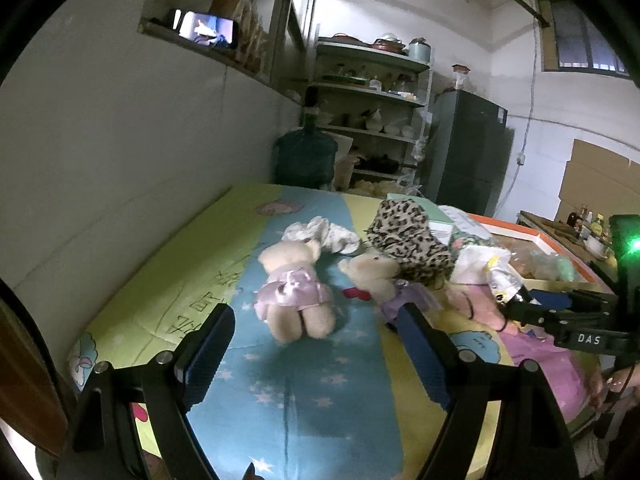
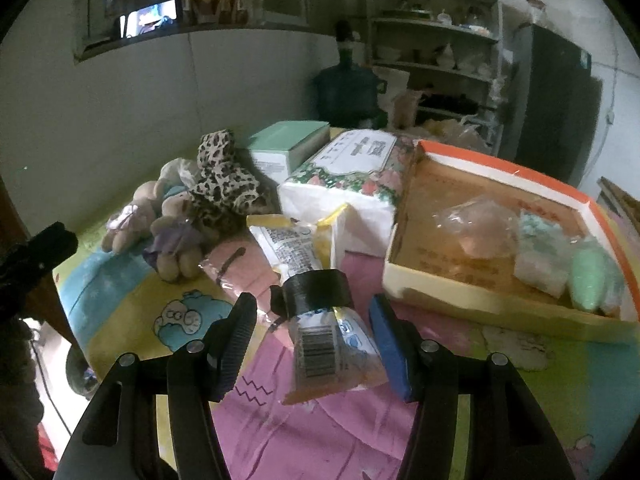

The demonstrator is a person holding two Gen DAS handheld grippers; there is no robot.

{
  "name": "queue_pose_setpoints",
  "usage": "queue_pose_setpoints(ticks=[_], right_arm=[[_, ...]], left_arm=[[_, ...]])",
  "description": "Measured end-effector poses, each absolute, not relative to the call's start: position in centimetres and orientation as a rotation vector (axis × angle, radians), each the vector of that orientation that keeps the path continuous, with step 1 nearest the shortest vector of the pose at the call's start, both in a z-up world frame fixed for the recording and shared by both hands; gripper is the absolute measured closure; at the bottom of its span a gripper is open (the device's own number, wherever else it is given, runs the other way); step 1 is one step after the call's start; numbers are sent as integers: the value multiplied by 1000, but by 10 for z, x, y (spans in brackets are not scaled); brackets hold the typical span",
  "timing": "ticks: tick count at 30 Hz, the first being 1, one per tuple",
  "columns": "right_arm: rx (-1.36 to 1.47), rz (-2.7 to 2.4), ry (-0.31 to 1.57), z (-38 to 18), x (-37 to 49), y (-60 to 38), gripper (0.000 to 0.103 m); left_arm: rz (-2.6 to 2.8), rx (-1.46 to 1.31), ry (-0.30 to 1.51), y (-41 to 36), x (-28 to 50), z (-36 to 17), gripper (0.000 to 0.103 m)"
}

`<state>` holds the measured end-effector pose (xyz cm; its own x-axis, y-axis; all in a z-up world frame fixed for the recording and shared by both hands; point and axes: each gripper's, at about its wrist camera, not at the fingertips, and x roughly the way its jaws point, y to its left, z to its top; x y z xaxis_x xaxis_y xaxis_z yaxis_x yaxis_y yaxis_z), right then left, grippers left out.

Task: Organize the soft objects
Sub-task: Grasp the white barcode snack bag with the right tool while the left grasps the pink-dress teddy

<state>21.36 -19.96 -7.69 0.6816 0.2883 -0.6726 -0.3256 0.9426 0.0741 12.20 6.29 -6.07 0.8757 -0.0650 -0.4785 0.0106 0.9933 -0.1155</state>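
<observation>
On my right-hand camera I see a shallow cardboard box with an orange-and-white rim [image 2: 512, 312] sitting on the cartoon-print sheet [image 2: 160, 292]. Inside it lie a clear crinkled plastic bag [image 2: 476, 222], a small pale packet with blue-green bits [image 2: 542, 256] and a soft mint-green oblong [image 2: 588, 280] against the near right wall. Just left of the box stands a floral-wrapped pack of white tissues [image 2: 352, 184], with a mint-green carton [image 2: 288, 144] behind it.

My right gripper [image 2: 314, 326] has its jaws part-way apart, and a white-and-yellow printed pouch with a black band round its neck [image 2: 316, 328] lies between the fingers. Its barcoded end points toward me. I see a gap on each side, so the pads do not appear to press it. The pouch's far end touches the tissue pack.

My left gripper [image 1: 316, 338] is spread wide and holds nothing. A cream plush bear in a lilac satin skirt [image 1: 292, 292] lies on the blue starred stripe just beyond the fingertips, between them but apart from both. Beside it is a second cream bear in purple [image 1: 376, 276], near my right-hand finger [image 1: 424, 356], with a leopard-print cloth [image 1: 408, 240] against it and a white crumpled cloth [image 1: 320, 236] behind.
</observation>
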Motion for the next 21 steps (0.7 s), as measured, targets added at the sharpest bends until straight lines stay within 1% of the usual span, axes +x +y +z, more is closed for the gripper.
queue_pose_setpoints(ticks=[1,2,4,12,21], right_arm=[[-55,337,745,-77,214,-200,58],[-51,335,747,-78,216,-201,61],[-21,336,745,-77,214,-204,64],[62,322,641,-57,187,-206,68],[130,343,571,-40,160,-200,68]], left_arm=[[-38,-113,506,64,124,-61,20],[-35,-117,510,65,126,-62,20],[-19,-124,518,68,130,-63,20],[54,-120,572,78,169,-63,20],[69,-64,665,69,211,-76,20]])
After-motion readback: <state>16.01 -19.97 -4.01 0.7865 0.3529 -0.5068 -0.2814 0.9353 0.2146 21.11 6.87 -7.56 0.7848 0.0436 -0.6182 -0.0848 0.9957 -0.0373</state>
